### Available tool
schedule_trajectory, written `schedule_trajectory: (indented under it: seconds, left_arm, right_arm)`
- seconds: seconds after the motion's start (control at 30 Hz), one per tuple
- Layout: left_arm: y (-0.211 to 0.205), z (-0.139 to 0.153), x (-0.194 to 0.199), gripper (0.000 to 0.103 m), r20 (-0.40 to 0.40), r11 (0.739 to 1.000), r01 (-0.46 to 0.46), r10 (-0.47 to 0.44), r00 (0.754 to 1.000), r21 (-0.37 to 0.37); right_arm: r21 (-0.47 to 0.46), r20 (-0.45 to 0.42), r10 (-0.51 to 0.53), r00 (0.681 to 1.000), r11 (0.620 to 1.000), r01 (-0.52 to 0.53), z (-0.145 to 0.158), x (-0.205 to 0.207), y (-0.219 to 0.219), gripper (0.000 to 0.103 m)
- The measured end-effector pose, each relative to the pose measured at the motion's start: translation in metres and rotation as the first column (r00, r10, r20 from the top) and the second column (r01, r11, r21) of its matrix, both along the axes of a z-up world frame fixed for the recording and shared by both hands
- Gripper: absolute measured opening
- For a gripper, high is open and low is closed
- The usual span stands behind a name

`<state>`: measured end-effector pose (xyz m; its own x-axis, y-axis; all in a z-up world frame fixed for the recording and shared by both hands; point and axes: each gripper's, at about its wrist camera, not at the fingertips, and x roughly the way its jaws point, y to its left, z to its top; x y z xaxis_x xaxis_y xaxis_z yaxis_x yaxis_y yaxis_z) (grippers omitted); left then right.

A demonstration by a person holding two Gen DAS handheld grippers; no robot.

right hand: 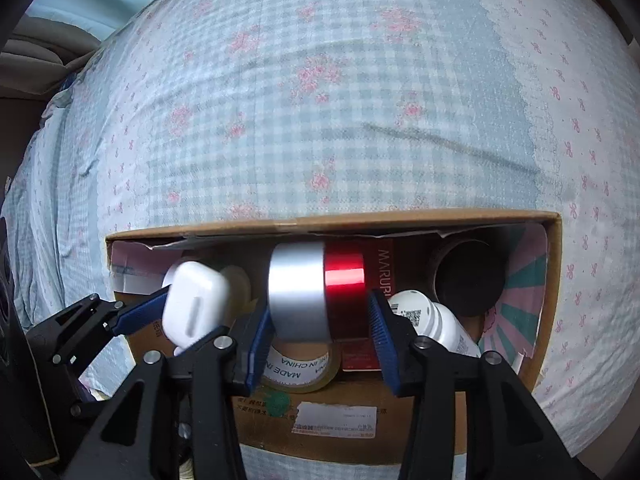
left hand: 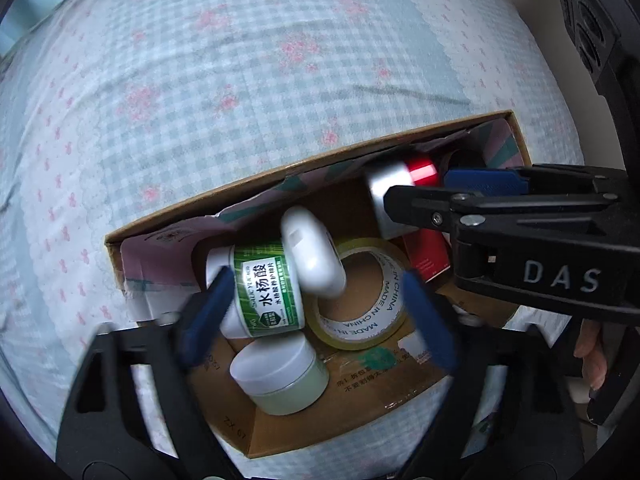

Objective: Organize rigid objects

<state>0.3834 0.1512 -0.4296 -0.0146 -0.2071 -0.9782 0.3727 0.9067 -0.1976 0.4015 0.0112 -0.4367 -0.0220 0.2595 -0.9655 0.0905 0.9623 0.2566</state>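
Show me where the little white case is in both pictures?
Left wrist view: the white case is in the middle, inside the cardboard box, above the green-label jar.
Right wrist view: the white case is low on the left, left of the silver and red can.
Shared landmark: the tape roll printed MADE IN CHINA.

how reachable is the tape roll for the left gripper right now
Probably not cleanly. The left gripper is open above the cardboard box, but the white earbud case leans across the tape roll and the green-labelled jar crowds its side, so the fingers would likely hit those first.
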Motion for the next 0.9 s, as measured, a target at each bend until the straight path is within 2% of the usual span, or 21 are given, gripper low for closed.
schedule_trajectory:
  seconds: [0.03,0.1,0.13,0.3,0.47,0.73,0.9]
  left_arm:
    - [0.001,0.002,-0.001,0.102,0.007,1.0,0.001,-0.001,1.0,-0.007]
    - [0.005,0.006,-0.004,0.103,0.006,1.0,0.0,0.0,1.0,-0.011]
    - [0.008,0.009,-0.007,0.103,0.01,1.0,-0.005,0.005,1.0,-0.008]
    - [0.023,0.021,-0.017,0.103,0.017,0.998,-0.053,0.053,0.998,-0.013]
    - [0.031,0.044,-0.028,0.103,0.054,0.997,-0.08,0.081,0.995,-0.02]
    - [0.044,0.106,-0.063,0.103,0.141,0.992,-0.109,0.117,0.983,-0.066]
    - [0.053,0.157,-0.085,0.103,0.226,0.986,-0.137,0.155,0.962,-0.092]
  right_arm:
    - [0.025,0.022,-0.009,1.0,1.0,0.008,0.003,0.001,-0.001,0.053]
    - [0.02,0.047,-0.026,0.999,0.999,0.025,0.01,0.003,-0.004,0.091]
    - [0.005,0.053,-0.03,0.998,1.0,0.03,0.013,0.003,-0.005,0.095]
    - [0.0,0.039,-0.065,0.997,0.998,0.065,0.02,-0.008,-0.018,0.096]
    - [-0.011,0.064,-0.092,0.994,0.996,0.093,0.033,-0.024,-0.02,0.096]
    - [-0.026,0.133,-0.107,0.985,0.993,0.112,0.083,-0.058,-0.018,0.096]
    - [-0.026,0.179,-0.124,0.976,0.991,0.13,0.126,-0.087,-0.021,0.096]
